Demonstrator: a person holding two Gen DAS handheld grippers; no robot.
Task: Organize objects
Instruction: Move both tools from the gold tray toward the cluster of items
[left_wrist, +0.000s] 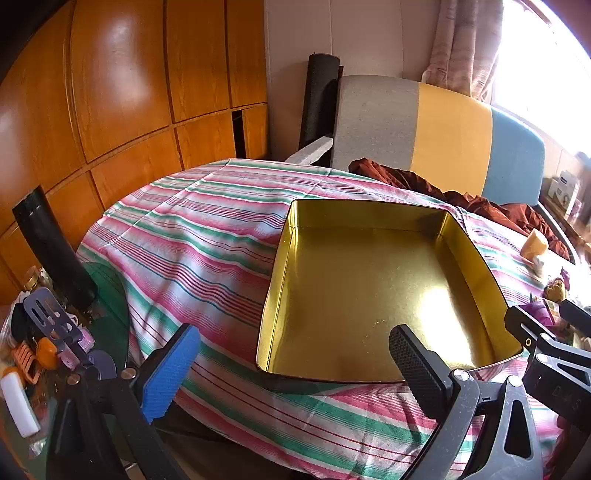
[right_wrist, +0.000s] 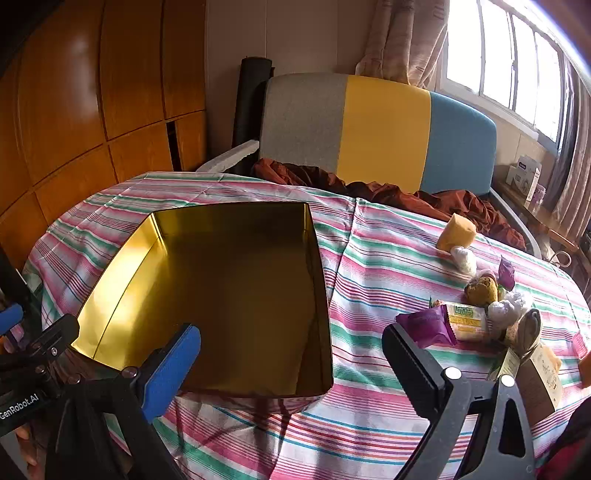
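An empty gold tin box (left_wrist: 362, 295) sits on the striped tablecloth (left_wrist: 207, 236); it also shows in the right wrist view (right_wrist: 229, 295). My left gripper (left_wrist: 295, 373) is open and empty, hovering at the box's near left corner. My right gripper (right_wrist: 291, 365) is open and empty at the box's near right corner. To its right lie loose snacks: a purple packet (right_wrist: 424, 326), a yellow-green wrapped bar (right_wrist: 467, 321), a brown muffin (right_wrist: 482, 290), white wrapped pieces (right_wrist: 508, 310) and a yellow sponge-like cake (right_wrist: 456, 232).
A grey, yellow and blue chair (right_wrist: 384, 129) with a rust-red cloth (right_wrist: 388, 192) stands behind the table. Wooden cabinets (left_wrist: 122, 92) fill the left. Cluttered small items (left_wrist: 40, 339) lie on a glass surface at the far left. A labelled pouch (right_wrist: 535, 373) lies at the right edge.
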